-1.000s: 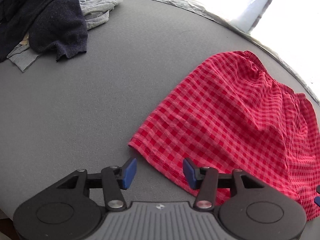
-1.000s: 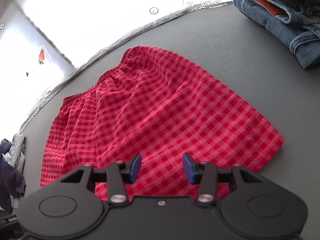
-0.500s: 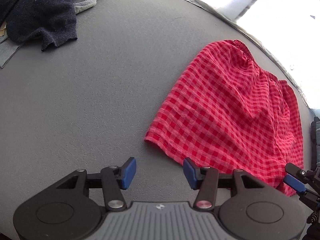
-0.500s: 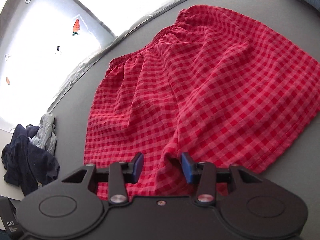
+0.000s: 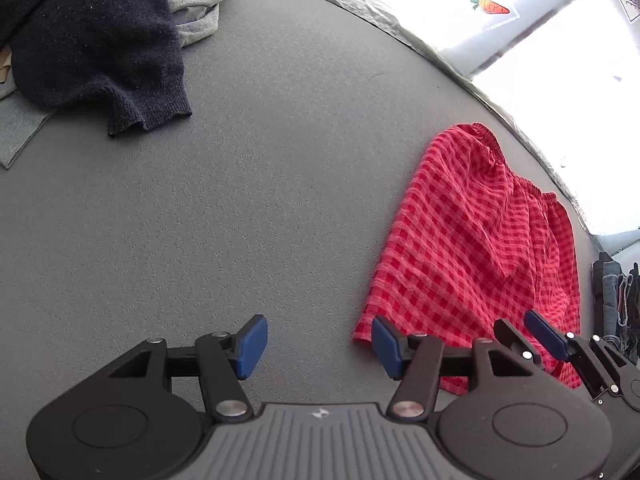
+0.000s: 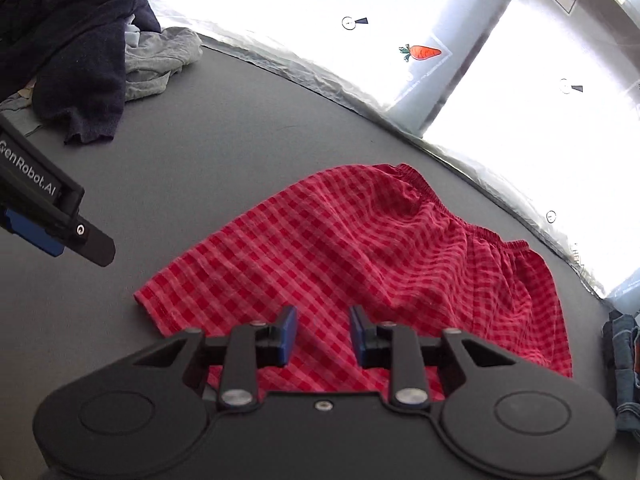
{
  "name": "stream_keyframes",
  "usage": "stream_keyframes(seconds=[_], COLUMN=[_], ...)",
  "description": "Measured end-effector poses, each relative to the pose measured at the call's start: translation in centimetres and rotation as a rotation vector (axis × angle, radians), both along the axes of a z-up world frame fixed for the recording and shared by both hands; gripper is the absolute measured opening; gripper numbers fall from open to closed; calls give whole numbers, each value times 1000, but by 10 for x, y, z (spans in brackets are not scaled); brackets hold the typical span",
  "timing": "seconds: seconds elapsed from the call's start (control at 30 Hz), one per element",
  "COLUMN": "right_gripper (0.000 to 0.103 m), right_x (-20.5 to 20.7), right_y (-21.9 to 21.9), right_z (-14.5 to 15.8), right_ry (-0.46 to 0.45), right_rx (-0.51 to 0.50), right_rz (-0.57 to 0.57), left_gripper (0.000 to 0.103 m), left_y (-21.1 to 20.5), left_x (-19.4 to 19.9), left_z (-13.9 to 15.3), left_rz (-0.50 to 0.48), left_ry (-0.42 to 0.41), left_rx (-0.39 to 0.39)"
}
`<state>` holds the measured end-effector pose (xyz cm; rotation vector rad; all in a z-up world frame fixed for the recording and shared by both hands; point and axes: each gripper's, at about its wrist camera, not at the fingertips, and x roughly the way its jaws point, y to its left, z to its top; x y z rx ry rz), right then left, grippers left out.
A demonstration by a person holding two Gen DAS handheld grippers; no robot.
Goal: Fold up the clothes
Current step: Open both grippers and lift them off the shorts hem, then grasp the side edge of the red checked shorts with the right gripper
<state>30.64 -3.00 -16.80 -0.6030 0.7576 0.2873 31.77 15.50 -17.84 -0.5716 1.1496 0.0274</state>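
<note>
Two grippers hung over the grey table (image 5: 280, 200). The left gripper (image 5: 316, 346) had its blue fingers (image 5: 250, 346) spread wide, its jaws having just opened a little further, with only bare table between them; its right-hand pad sat just over the lower left corner of the red checked shorts (image 5: 472, 264). The right gripper (image 6: 323, 336) had just been narrowing its jaws, which stood apart with a clear gap, the checked cloth showing between the pads (image 6: 287, 336) near the hem; whether they touched the fabric could not be told. In the left wrist view that gripper (image 5: 546, 336) appeared at the right edge, over the shorts' hem. The shorts lay flat on the table, waistband toward the far edge, hem toward the grippers. Well apart, at the far left, a dark navy sweater (image 5: 92, 40) lay heaped against a grey garment (image 5: 196, 8). Folded jeans (image 6: 624, 360) sat at the right edge. Beyond the table, a carrot sticker (image 6: 422, 53) marked the bright floor.
</note>
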Motion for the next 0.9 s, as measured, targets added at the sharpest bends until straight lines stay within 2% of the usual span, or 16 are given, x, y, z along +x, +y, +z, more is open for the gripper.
stream_keyframes(seconds=[0.13,0.33,0.7,0.9], right_gripper=[16,16,17,17], right_x=[-13,-26,-28,-17], right_y=[39,66,78,75], right_z=[-16,-27,-36,-39], right_ry=[22,31,47,102], right_rx=[-46,-66,-77,-40], right_rz=[112,196,209,168], left_gripper=[59,59,59,59], left_y=[16,35,54,55], left_x=[-1,-3,1,1], left_z=[-2,-6,-18,-21], left_rz=[18,40,60,52], left_ry=[8,14,48,57], left_rx=[-26,-27,-39,-40])
